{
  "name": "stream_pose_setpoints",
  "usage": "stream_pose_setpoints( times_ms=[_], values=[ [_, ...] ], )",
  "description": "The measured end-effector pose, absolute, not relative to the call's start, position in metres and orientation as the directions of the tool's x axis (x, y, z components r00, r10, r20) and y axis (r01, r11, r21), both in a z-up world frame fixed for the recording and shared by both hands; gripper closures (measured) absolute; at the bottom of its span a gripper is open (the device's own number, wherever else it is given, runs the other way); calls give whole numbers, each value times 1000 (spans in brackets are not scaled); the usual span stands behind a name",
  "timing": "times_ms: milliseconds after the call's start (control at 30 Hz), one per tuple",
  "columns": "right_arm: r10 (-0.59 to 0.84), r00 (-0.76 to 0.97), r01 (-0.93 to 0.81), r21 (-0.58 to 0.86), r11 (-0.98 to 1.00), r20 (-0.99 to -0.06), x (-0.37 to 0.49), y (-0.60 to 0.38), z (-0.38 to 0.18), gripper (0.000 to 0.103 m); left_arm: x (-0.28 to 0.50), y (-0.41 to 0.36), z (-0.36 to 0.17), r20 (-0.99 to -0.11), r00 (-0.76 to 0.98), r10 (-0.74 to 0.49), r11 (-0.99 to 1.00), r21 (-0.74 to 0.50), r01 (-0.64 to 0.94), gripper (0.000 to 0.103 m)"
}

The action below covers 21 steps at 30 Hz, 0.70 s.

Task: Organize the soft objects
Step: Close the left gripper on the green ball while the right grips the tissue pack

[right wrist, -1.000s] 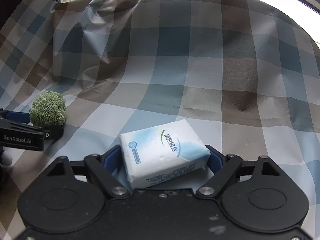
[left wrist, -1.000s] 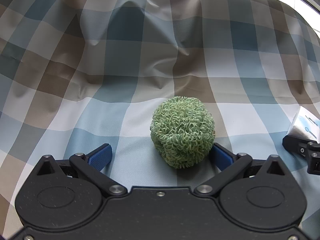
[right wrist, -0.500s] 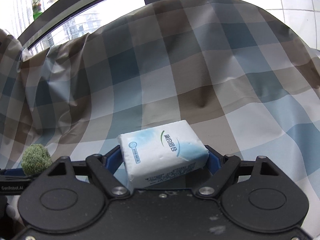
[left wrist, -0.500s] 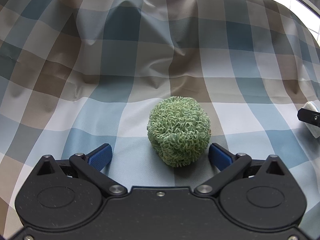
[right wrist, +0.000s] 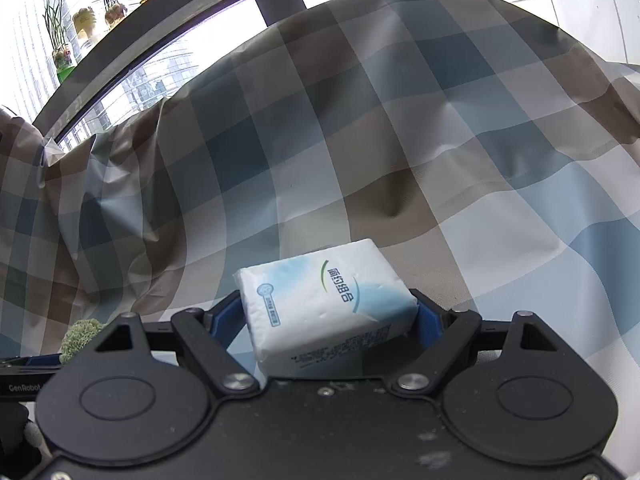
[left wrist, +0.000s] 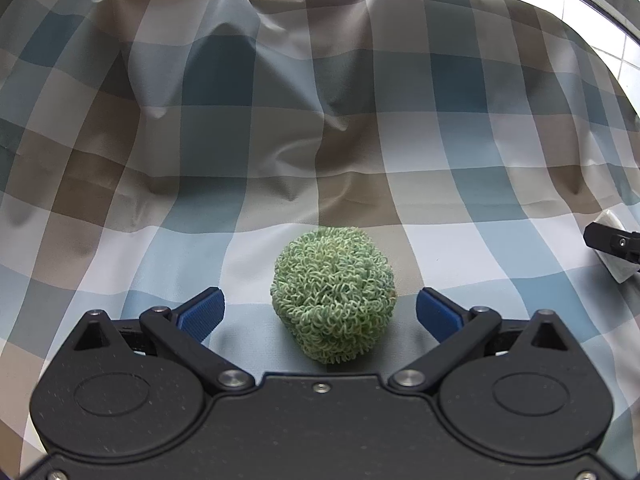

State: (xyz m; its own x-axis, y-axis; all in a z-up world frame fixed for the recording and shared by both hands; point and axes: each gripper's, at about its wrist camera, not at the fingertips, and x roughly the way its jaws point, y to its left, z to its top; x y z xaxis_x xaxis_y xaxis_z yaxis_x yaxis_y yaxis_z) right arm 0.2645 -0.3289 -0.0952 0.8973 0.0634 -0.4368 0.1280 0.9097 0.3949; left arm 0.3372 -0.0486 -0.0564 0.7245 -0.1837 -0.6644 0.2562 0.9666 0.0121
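A green curly ball [left wrist: 334, 294] lies on the checked cloth [left wrist: 320, 140]. My left gripper [left wrist: 320, 312] is open, its blue pads on either side of the ball without touching it. My right gripper [right wrist: 324, 316] is shut on a white and blue tissue pack [right wrist: 326, 300] and holds it above the cloth. The ball also shows at the lower left of the right wrist view [right wrist: 78, 338], partly hidden by the gripper body. The tissue pack and a right fingertip show at the right edge of the left wrist view [left wrist: 614, 240].
The checked cloth [right wrist: 400, 140] rises into a folded back wall behind both grippers. A window with potted plants [right wrist: 64, 40] lies beyond it at the upper left. The left gripper's finger [right wrist: 24, 364] shows at the lower left of the right wrist view.
My right gripper has lifted and tilted upward with the tissue pack, so more window shows. My left gripper has backed slightly off the ball, and its right pad no longer touches it.
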Motion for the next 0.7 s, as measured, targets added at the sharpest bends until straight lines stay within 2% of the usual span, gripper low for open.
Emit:
stream_pose_setpoints(
  times_ms=[33, 100, 300, 700],
  values=[
    [64, 898, 127, 397, 909, -435, 264, -329, -95, 19, 338, -50, -56, -666, 723, -184, 966, 15, 259, 19],
    [66, 899, 126, 401, 907, -432, 263, -330, -95, 19, 340, -53, -55, -683, 704, -194, 963, 5, 270, 46],
    [72, 902, 123, 413, 902, -426, 262, -332, -95, 18, 323, -59, -31, -696, 690, -197, 964, -7, 268, 47],
    [68, 900, 125, 406, 905, -430, 264, -330, -96, 18, 212, -31, 42, -685, 690, -233, 965, -73, 253, 47]
  ],
)
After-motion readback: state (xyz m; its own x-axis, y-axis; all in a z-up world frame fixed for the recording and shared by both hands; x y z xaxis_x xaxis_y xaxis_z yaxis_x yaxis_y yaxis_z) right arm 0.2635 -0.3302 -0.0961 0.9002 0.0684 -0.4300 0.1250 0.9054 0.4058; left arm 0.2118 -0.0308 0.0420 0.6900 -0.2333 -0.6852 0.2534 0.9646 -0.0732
